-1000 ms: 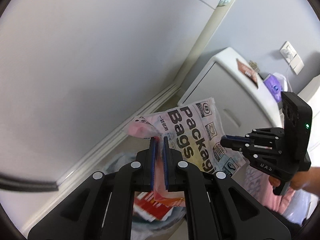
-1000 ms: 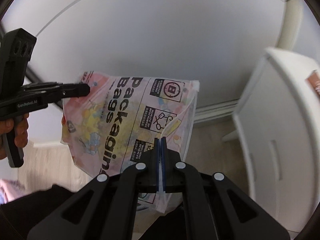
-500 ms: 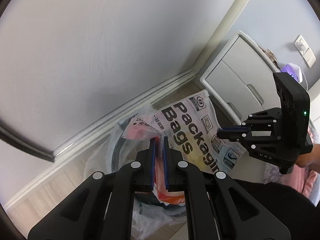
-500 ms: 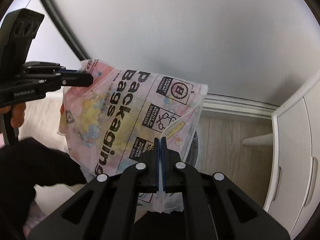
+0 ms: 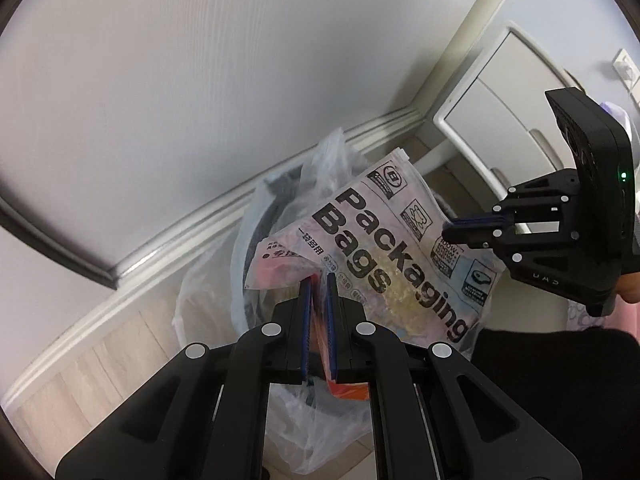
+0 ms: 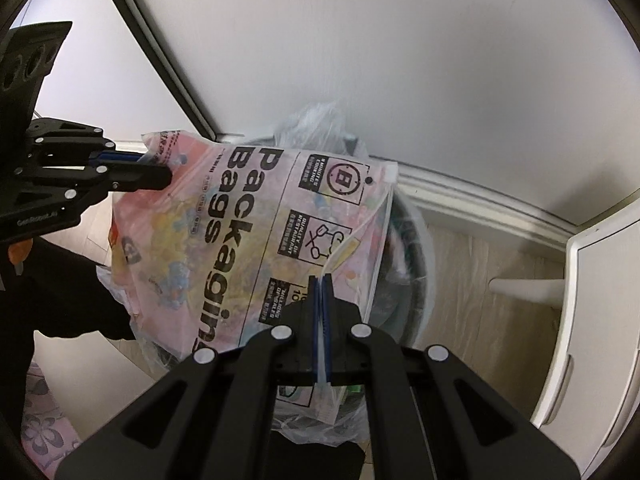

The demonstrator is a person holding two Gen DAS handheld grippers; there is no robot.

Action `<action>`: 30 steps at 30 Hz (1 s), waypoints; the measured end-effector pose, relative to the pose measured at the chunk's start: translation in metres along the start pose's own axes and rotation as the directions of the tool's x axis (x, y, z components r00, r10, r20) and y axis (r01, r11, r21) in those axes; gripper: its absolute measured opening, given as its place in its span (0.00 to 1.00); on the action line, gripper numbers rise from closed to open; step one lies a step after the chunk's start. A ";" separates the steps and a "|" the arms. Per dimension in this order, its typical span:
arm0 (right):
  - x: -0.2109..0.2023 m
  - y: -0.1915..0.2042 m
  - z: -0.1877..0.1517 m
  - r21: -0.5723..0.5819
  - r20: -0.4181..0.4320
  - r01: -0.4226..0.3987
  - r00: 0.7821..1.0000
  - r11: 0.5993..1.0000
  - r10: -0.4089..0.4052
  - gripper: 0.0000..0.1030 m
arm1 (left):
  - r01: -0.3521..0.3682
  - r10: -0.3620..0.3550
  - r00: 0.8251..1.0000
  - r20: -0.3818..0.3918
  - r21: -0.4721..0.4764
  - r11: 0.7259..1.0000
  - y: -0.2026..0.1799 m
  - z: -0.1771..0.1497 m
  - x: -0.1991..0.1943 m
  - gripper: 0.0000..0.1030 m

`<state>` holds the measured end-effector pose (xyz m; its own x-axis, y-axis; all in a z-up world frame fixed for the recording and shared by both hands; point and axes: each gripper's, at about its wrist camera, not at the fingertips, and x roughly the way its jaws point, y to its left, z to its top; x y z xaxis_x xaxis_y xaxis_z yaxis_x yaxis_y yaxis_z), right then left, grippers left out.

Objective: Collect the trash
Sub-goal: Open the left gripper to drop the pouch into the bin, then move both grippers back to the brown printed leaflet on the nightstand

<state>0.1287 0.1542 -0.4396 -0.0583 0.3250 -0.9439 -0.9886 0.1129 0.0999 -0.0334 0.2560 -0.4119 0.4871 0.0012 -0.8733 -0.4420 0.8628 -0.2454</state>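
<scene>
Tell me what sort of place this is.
Probably a room in a home, perhaps a bedroom: wood-look floor with white baseboard, a white cabinet, and a bag-lined trash bin by the wall.

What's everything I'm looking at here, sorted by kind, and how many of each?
Grippers: 2, the left gripper and the right gripper, both pinching the bag
Printed packaging bag: 1
Lined trash bin: 1
White cabinet: 1
Total: 5

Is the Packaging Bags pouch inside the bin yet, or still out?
Still out. The pouch hangs above the lined bin, pinched by the left tongs and right tongs.
</scene>
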 end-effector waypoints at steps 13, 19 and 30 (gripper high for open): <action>0.014 0.005 -0.007 -0.027 -0.037 0.041 0.998 0.999 -0.042 0.04 | -0.026 0.026 1.000 -0.006 0.017 1.000 -0.008 -0.012 0.009 0.06; -0.007 0.012 -0.009 -0.041 -0.003 0.086 0.996 0.995 -0.087 0.25 | -0.057 0.056 0.998 0.023 0.030 0.998 -0.007 -0.016 -0.003 0.37; -0.027 0.023 -0.015 -0.050 0.062 0.151 0.987 0.987 -0.148 0.90 | -0.068 0.065 0.995 0.076 0.034 0.997 -0.015 -0.018 -0.019 0.93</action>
<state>0.1054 0.1343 -0.4164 0.0977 0.3627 -0.9268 -0.9917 0.1138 -0.0600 -0.0495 0.2339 -0.3989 0.5131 0.0961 -0.8529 -0.4482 0.8774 -0.1708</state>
